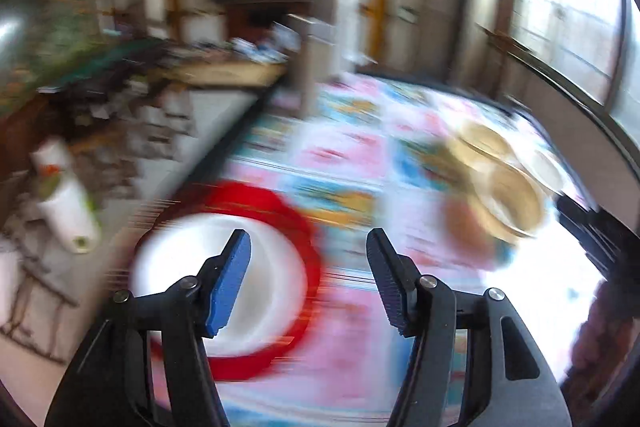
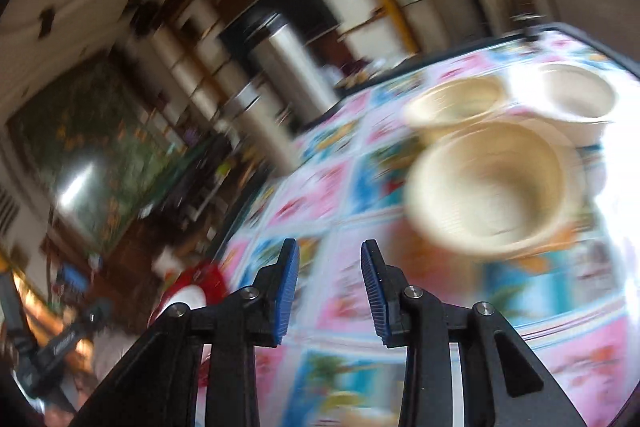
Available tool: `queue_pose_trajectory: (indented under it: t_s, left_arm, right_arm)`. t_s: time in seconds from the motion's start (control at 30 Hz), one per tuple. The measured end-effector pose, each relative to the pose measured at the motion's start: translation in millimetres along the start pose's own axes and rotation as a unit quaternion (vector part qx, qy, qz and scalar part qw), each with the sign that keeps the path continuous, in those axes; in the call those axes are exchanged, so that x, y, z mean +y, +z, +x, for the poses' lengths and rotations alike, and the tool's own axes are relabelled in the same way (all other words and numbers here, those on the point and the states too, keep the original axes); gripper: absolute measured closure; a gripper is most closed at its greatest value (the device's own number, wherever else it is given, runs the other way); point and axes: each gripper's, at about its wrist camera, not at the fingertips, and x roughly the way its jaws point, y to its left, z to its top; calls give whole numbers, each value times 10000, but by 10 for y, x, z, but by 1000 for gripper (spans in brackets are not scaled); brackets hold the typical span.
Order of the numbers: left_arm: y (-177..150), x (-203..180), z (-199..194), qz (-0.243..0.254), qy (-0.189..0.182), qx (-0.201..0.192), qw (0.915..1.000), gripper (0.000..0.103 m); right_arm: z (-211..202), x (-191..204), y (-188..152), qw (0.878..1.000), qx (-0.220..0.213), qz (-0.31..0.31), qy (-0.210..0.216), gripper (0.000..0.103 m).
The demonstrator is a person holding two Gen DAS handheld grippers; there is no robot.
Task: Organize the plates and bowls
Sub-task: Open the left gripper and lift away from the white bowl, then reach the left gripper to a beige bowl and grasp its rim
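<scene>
Both views are blurred by motion. A red-rimmed white plate (image 1: 256, 267) lies on the table near its left edge, just under my left gripper (image 1: 308, 243), which is open and empty. Three cream bowls sit at the far right: the nearest one (image 2: 492, 187), one behind it (image 2: 456, 107), and one to the right (image 2: 576, 99). They also show in the left wrist view (image 1: 504, 179). My right gripper (image 2: 330, 255) is open and empty, above the cloth, left of the nearest bowl. The red plate's edge (image 2: 200, 287) shows at lower left.
The table has a colourful patterned cloth (image 1: 352, 155). A white bottle (image 1: 68, 211) lies off the table's left side. A steel canister (image 2: 288, 63) stands beyond the table's far edge. Shelves and cupboards fill the background. The other gripper (image 2: 52, 347) shows at lower left.
</scene>
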Motion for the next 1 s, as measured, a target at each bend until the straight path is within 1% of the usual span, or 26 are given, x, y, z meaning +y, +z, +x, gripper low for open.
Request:
queue_pose_trajectory:
  t_s: [0.07, 0.13, 0.2, 0.23, 0.3, 0.33, 0.4, 0.53, 0.63, 0.67, 0.73, 0.83, 0.9, 1.0]
  left_arm:
    - [97, -315, 259, 93, -485, 432, 9978, 44]
    - [243, -579, 497, 88, -812, 753, 9938, 44]
    - [403, -794, 681, 23, -980, 944, 9907, 44]
    - [499, -930, 806, -2, -1097, 1068, 9882, 44]
    - [637, -1077, 1002, -95, -1144, 1284, 9851, 44]
    - [717, -1144, 1154, -183, -1222, 1438, 9819, 44]
    - [795, -1224, 1319, -353, -1285, 1591, 9782, 44]
    - [805, -1263, 1496, -516, -1304, 1714, 9752, 44]
    - [786, -1245, 1650, -662, -1383, 1858, 9705, 44]
    - [777, -1237, 1674, -702, -1412, 1876, 9695, 44]
    - [761, -1240, 1707, -763, -1494, 1843, 9685, 44]
    - [713, -1267, 1775, -733, -1635, 1924, 9648, 44]
    - [677, -1274, 1826, -762, -1869, 2032, 9581, 44]
    - [632, -1271, 1871, -815, -2030, 2062, 9538, 44]
  right_arm:
    - [-177, -306, 101, 9992, -189, 293, -180, 67]
    - [-340, -605, 211, 9973, -311, 565, -341, 67]
    - [-428, -791, 340, 9960, -339, 673, -491, 66]
    - [-452, -872, 425, 9955, -306, 697, -564, 65]
    - [-445, -1004, 580, 9949, -150, 784, -619, 64]
    - [-402, -1090, 681, 9941, 18, 898, -611, 64]
    - [-306, -1201, 797, 9929, 313, 1044, -483, 64]
    - [15, -1372, 946, 9870, 832, 1166, -729, 64]
    - [185, -1481, 923, 9827, 948, 1481, -588, 64]
    - [243, -1509, 915, 9817, 993, 1534, -539, 64]
    - [327, -1514, 879, 9812, 1063, 1499, -589, 64]
    - [353, -1495, 808, 9824, 1122, 1419, -473, 64]
    - [359, -1526, 787, 9815, 1113, 1496, -423, 64]
    - [344, -1539, 759, 9810, 1080, 1561, -404, 64]
